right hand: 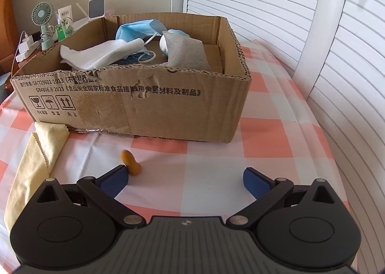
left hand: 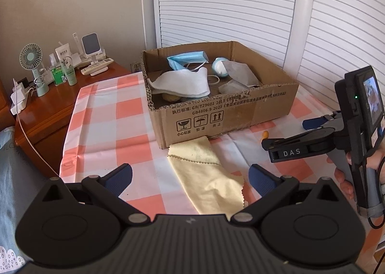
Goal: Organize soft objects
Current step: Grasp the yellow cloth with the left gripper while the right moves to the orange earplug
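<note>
A pale yellow cloth (left hand: 207, 173) lies flat on the checked tablecloth, one end against the cardboard box (left hand: 216, 115). My left gripper (left hand: 190, 177) hovers open just above it, fingers either side. In the box lie a white cloth (left hand: 180, 81), a blue face mask (left hand: 187, 60), a grey cloth (left hand: 240, 74) and a blue-white round item (left hand: 219, 67). My right gripper (right hand: 185, 177) stands open near the table, with a small orange earplug (right hand: 130, 162) next to its left fingertip. The yellow cloth (right hand: 36, 153) shows at the left of the right wrist view, the box (right hand: 144, 105) ahead.
A wooden side table (left hand: 48, 105) at the left holds a small fan (left hand: 31, 57), bottles, a charger and remote controls. A white slatted door (left hand: 240, 9) stands behind the table. The right gripper (left hand: 284, 137) with a hand on it is seen at the right of the left wrist view.
</note>
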A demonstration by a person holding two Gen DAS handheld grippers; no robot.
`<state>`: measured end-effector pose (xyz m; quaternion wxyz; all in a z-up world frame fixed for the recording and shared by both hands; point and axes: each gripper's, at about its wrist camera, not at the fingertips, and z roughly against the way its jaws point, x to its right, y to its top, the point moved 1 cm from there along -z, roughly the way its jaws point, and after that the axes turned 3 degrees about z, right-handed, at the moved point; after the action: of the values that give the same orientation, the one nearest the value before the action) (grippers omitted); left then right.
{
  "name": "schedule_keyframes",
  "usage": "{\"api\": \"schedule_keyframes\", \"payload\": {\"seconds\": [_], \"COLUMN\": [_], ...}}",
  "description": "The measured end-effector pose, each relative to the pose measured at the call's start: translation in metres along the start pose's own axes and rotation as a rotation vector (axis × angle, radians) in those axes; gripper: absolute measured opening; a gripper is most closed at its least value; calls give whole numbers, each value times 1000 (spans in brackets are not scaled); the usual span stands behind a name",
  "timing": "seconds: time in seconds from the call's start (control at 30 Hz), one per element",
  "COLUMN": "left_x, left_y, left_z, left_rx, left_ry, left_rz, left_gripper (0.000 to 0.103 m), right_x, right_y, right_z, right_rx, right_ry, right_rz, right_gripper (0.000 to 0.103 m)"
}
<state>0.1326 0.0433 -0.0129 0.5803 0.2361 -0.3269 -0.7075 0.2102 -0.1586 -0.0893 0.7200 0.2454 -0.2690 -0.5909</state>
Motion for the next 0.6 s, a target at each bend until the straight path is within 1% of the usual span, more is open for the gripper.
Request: {"api": "schedule_keyframes", "payload": {"seconds": [0.1, 0.23, 0.33, 0.53, 0.6], "left_x": [3, 6, 8, 10, 12], "left_y": [-2, -10, -18, -26, -27], "left_z": [-9, -26, -39, -59, -62], "left_rx": [-22, -81, -125, -182, -172], "left_ry": [-37, -68, -70, -91, -69], "left_rz": [6, 16, 13, 22, 0], "left_gripper": [102, 102, 102, 102, 102], "right_x": [2, 2, 4, 5, 5], "right_y": [-2, -5, -9, -13, -13], "right_z": [2, 5, 8, 11, 11], "right_rx": [-2, -7, 3, 10, 13], "right_ry": [-1, 19, 35, 51, 53], "right_rz": [6, 28, 41, 57, 58], "right_gripper": [103, 103, 103, 103, 103]}}
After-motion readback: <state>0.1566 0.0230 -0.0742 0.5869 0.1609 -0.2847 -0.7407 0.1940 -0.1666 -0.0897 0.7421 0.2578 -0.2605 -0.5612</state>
